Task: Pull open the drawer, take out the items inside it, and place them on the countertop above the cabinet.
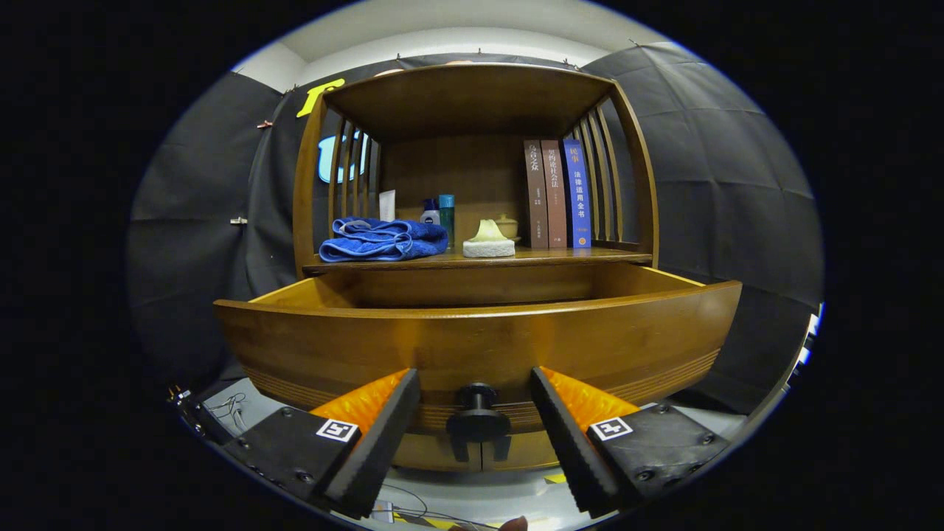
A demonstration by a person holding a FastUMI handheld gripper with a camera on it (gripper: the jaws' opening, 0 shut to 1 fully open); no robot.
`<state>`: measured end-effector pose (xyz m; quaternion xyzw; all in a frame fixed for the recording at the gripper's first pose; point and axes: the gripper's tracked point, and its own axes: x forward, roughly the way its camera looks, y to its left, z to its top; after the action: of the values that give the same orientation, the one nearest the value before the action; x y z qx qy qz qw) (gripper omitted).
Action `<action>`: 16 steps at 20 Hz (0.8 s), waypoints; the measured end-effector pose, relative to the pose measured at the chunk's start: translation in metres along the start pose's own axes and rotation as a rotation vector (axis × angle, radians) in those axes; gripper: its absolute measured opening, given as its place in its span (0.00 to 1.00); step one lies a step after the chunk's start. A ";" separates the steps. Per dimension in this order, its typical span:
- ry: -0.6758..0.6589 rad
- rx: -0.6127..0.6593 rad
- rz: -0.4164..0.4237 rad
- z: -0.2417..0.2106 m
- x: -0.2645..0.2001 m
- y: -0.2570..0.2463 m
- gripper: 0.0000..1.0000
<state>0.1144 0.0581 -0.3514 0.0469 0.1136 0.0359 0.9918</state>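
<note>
The wooden drawer [479, 343] stands pulled out toward me, and its inside is hidden behind its front panel. Its black knob [478, 420] sits between my two fingers, touching neither. My gripper [476, 383] is open, with orange-and-black fingers [380, 435] on either side of the knob. Above the drawer is the cabinet's countertop [560, 256]. On it lie a folded blue towel [383, 238] and a pale sponge-like piece [488, 240].
At the back of the countertop stand a white tube [386, 205], two small bottles [440, 210], a little lidded jar [506, 225] and three upright books [558, 193]. Slatted sides and a top board [464, 92] enclose the shelf. Cables lie on the floor [228, 405] below.
</note>
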 end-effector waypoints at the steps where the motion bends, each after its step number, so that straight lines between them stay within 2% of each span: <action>1: 0.005 -0.001 0.000 0.001 0.005 -0.001 0.98; 16: -0.004 -0.034 -0.008 0.015 0.101 0.002 0.99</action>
<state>0.2157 0.0673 -0.3588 0.0298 0.1110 0.0337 0.9928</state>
